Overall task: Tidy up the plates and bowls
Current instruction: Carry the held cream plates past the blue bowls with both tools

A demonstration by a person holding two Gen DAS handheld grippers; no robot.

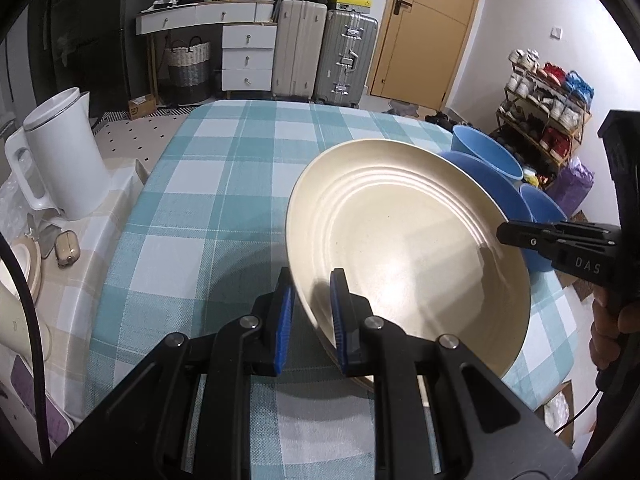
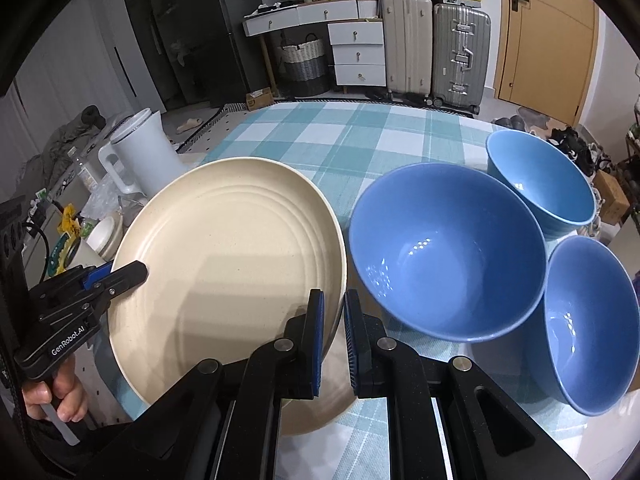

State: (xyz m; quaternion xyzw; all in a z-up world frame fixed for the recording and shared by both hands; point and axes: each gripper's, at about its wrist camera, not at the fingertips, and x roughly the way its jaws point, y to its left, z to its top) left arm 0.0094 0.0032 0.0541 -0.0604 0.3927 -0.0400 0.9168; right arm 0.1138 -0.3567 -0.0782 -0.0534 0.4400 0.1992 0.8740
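Note:
A cream ridged plate [image 1: 404, 240] is held above the checked tablecloth, one gripper on each side. My left gripper [image 1: 314, 308] is shut on the plate's left rim; it also shows in the right wrist view [image 2: 132, 272]. My right gripper [image 2: 333, 336] is shut on the plate's right rim [image 2: 224, 264]; it also shows in the left wrist view [image 1: 508, 236]. Another cream plate [image 2: 308, 412] lies on the table under the held one. Three blue bowls stand to the right: a large one [image 2: 444, 248], one behind it [image 2: 540, 176] and one at the right edge [image 2: 592, 328].
A white kettle [image 1: 60, 156] stands on a side surface to the left of the table. Small items [image 1: 66, 246] lie near it. The table [image 1: 224, 184] carries a teal checked cloth. Suitcases, drawers and a shoe rack stand beyond it.

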